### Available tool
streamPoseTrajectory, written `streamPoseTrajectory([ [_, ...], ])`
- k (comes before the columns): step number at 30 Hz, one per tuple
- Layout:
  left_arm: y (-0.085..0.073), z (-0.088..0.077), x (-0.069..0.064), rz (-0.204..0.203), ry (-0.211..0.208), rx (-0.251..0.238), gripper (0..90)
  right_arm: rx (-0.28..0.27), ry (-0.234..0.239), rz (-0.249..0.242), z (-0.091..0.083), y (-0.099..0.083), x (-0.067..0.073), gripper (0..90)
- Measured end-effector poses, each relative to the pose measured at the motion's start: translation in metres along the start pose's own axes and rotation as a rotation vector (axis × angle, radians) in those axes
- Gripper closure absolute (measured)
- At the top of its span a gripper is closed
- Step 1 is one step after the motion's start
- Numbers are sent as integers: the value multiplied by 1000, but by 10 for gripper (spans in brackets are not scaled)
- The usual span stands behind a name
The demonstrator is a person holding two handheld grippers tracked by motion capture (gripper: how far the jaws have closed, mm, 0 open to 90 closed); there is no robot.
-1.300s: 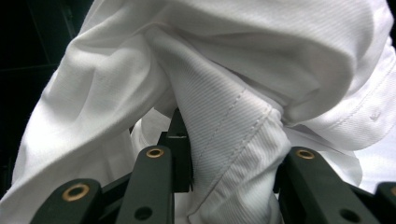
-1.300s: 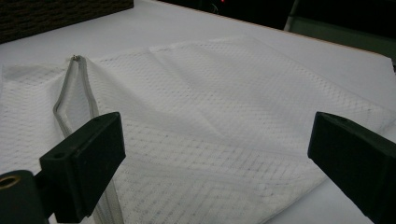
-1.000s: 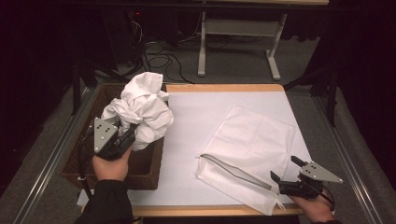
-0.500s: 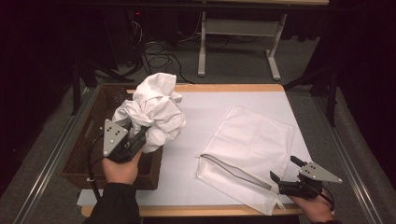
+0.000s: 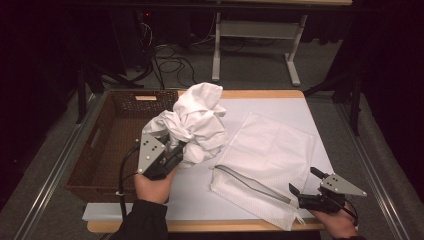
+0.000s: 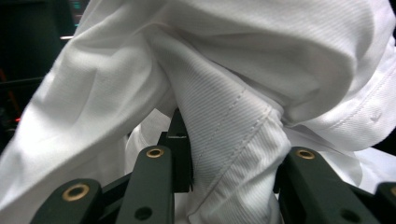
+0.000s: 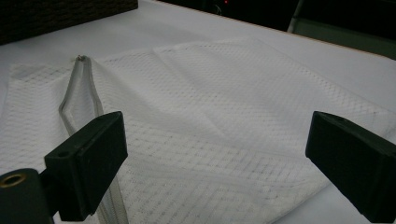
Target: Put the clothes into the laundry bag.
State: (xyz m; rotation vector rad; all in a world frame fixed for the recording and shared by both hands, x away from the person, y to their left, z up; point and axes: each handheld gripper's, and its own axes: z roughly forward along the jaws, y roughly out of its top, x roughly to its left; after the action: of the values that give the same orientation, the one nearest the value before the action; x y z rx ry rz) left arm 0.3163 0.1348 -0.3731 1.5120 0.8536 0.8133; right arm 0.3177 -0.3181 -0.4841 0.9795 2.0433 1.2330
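Left tongs (image 5: 172,152): I grip the white shirt (image 5: 197,127) tight, up in the air btwn basket (image 5: 107,145) & mesh bag (image 5: 272,160).
Right tongs (image 5: 306,192): wide open, at bag's near corner.
Done: shirt out of basket.
Left to do: put it in bag; zip (image 5: 250,182) is open.
Changed: shirt went from over basket twd bag.

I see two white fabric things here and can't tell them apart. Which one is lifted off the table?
The crumpled shirt, bunched up and clamped in the left tool near the basket. The other, a mesh bag, lies flat on the table with its zipper open.
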Motion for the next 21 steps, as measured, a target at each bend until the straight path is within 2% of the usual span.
streamPoseTrajectory([
  [2, -1, 7, -13, 4, -22, 14, 659, 2, -1, -4, 0, 0, 0, 63],
  [10, -14, 19, -40, 0, -82, 33, 658, 2, 10, -4, 0, 0, 1, 77],
  [15, -21, 16, -49, -1, -102, 46, 658, 7, 19, -6, 1, 0, 2, 96],
  [21, -33, 3, -62, -3, -126, 74, 656, 6, 50, 4, 2, 0, 5, 156],
])
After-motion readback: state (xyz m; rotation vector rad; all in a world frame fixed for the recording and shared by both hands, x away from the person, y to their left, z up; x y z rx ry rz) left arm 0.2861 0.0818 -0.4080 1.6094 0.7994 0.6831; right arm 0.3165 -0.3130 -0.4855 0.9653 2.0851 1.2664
